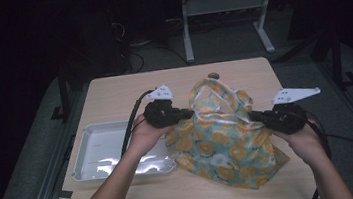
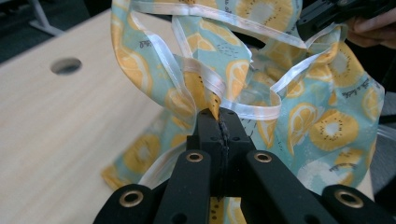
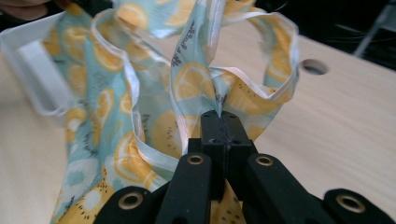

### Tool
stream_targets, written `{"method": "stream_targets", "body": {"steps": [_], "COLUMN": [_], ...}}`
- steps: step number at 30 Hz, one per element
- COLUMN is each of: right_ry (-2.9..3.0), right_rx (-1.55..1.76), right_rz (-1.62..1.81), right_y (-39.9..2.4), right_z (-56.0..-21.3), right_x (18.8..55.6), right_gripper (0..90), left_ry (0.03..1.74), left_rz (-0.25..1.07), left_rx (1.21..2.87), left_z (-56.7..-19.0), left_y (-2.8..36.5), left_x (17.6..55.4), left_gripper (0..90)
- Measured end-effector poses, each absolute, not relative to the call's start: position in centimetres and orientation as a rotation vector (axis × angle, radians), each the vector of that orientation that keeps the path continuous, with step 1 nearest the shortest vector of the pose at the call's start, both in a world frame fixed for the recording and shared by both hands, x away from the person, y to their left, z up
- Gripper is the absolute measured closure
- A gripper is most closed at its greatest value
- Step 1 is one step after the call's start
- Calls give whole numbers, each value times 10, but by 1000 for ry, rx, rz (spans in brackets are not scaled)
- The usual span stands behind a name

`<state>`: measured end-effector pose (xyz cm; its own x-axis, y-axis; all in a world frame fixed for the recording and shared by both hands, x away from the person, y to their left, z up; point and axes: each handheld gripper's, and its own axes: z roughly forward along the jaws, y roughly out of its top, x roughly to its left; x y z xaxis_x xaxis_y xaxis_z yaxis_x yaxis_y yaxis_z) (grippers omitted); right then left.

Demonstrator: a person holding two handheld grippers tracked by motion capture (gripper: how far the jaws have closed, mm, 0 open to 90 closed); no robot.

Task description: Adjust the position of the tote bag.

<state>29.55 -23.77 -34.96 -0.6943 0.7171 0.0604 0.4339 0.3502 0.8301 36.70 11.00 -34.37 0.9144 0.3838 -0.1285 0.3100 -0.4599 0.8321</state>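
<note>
A teal cloth bag (image 1: 224, 142) printed with orange slices lies on the wooden table (image 1: 114, 96), its white-trimmed handles lifted. My left gripper (image 1: 189, 113) is shut on the bag's left rim; in the left gripper view its jaws (image 2: 220, 119) pinch the fabric (image 2: 289, 116). My right gripper (image 1: 253, 116) is shut on the bag's right rim; the right gripper view has its jaws (image 3: 219, 116) clamped on the cloth (image 3: 187, 84). The two grippers hold the bag's mouth between them, a little above the table.
A white plastic tray (image 1: 88, 157) sits on the table at the left, touching the bag's lower left corner. A round hole (image 1: 213, 75) is in the table near its far edge. Desk legs and cables stand on the dark floor beyond.
</note>
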Motion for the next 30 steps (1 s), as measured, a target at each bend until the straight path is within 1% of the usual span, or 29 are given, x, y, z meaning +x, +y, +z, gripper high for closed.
{"method": "stream_targets", "body": {"steps": [3, 9, 11, 12, 13, 20, 26, 28, 30], "right_ry": [2345, 2404, 2445, 2445, 2475, 2568, 2586, 2636, 2659], "right_rx": [1007, 1011, 1030, 1030, 1045, 1100, 1105, 1032, 1021], "right_rz": [1257, 1236, 1219, 1219, 1213, 1167, 1175, 1159, 1149], "right_y": [-230, -220, -217, -217, -216, -214, -213, -205, -202], "right_z": [-358, -375, -387, -387, -394, -418, -417, -414, -418], "right_x": [284, 271, 266, 266, 263, 258, 257, 250, 249], "right_gripper": [899, 898, 899, 899, 898, 898, 898, 898, 898], "left_ry": [493, 502, 499, 499, 501, 480, 454, 450, 456], "left_rz": [62, 29, 8, 8, 2, -46, -56, -58, -64], "left_rx": [2118, 2170, 2201, 2201, 2212, 2298, 2334, 2340, 2339], "left_z": [-359, -379, -389, -389, -392, -413, -419, -421, -423], "left_y": [112, 109, 103, 103, 100, 79, 66, 62, 61], "left_x": [356, 347, 343, 343, 342, 337, 334, 333, 333], "left_gripper": [899, 899, 899, 899, 899, 898, 898, 898, 898]}}
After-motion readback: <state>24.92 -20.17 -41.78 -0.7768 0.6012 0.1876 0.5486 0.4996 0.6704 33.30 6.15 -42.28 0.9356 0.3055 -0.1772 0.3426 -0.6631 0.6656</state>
